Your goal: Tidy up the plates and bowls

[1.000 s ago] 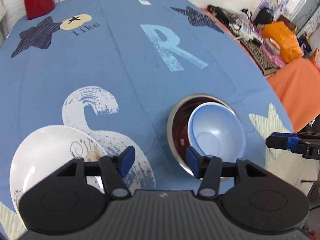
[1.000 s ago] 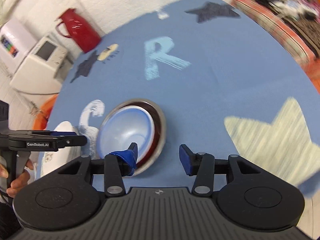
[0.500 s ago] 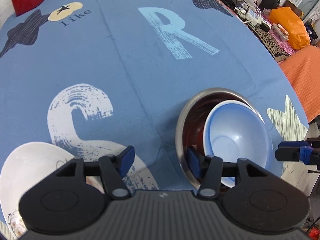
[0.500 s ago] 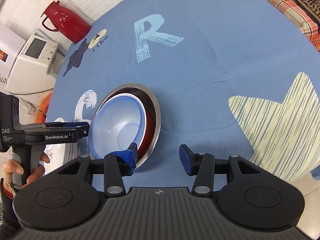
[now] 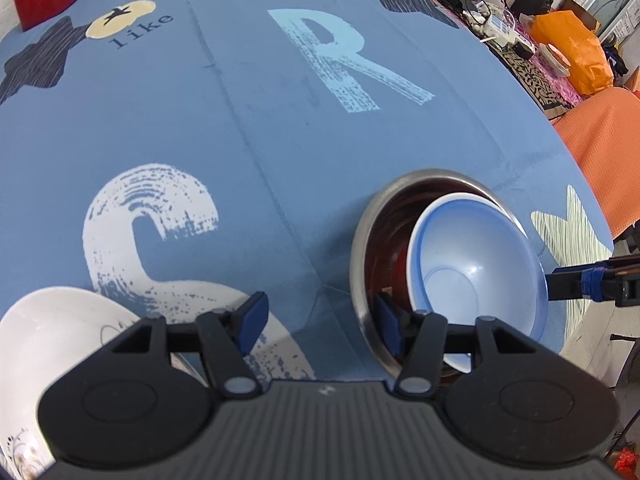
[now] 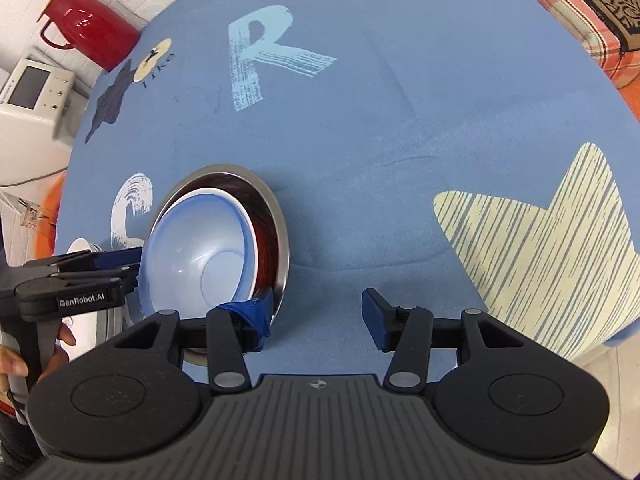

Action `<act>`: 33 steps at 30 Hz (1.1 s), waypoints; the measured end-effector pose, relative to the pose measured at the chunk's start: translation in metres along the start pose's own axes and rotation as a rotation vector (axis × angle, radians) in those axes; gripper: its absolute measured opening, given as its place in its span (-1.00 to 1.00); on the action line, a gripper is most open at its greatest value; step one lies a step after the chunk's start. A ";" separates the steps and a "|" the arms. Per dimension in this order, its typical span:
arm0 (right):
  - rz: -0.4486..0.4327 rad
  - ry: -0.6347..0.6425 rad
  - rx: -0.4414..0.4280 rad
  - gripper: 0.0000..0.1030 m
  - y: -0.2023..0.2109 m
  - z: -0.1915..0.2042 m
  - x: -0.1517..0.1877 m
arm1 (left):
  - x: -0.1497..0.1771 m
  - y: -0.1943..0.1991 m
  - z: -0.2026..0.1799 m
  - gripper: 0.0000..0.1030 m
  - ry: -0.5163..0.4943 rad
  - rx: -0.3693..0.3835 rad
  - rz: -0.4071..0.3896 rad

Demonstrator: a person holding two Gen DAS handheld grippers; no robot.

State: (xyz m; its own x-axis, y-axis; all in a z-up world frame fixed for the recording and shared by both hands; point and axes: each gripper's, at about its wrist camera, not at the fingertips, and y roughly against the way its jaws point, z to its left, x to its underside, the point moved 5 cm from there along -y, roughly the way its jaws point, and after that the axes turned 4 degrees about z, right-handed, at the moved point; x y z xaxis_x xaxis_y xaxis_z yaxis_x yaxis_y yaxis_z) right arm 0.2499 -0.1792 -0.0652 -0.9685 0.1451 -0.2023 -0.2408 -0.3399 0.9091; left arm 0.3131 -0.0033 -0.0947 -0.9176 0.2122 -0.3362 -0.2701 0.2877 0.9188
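Blue bowl (image 5: 476,276): tilted inside steel bowl (image 5: 362,240) on the counter (image 5: 240,120).
Plate (image 5: 48,332): white, near edge, left of the bowls.
Left gripper (image 5: 320,318): fingers spread, empty, right finger at steel rim.
Right gripper (image 6: 316,312): fingers spread, empty.
Right view only: hand (image 6: 16,364), jug (image 6: 90,30), white appliance (image 6: 34,92).

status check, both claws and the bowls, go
Left claw open, straddling steel bowl rim. Right claw open at its near edge. Blue bowl tilted inside steel bowl. White plate apart, to the left. Nothing blocking.
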 end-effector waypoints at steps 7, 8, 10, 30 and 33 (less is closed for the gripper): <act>0.008 0.032 0.068 -0.34 -0.016 0.010 -0.012 | 0.000 -0.001 0.007 0.14 0.024 0.026 0.004; 0.008 0.019 0.066 -0.34 -0.019 0.009 -0.013 | 0.000 -0.001 0.007 0.14 0.029 0.029 0.007; 0.008 0.015 0.067 -0.30 -0.023 0.007 -0.014 | -0.001 -0.001 0.008 0.15 0.035 0.035 0.010; -0.107 0.133 0.144 0.28 -0.023 0.006 -0.006 | 0.004 0.002 0.008 0.16 0.049 0.022 -0.021; -0.117 0.128 0.144 0.28 -0.023 0.005 -0.006 | 0.004 0.002 0.008 0.16 0.049 0.021 -0.022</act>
State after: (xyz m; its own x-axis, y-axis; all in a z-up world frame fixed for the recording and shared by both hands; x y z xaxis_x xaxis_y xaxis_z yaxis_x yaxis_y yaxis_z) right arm 0.2620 -0.1678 -0.0828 -0.9370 0.0537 -0.3452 -0.3489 -0.1903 0.9176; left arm 0.3107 0.0054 -0.0954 -0.9250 0.1595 -0.3449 -0.2843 0.3117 0.9067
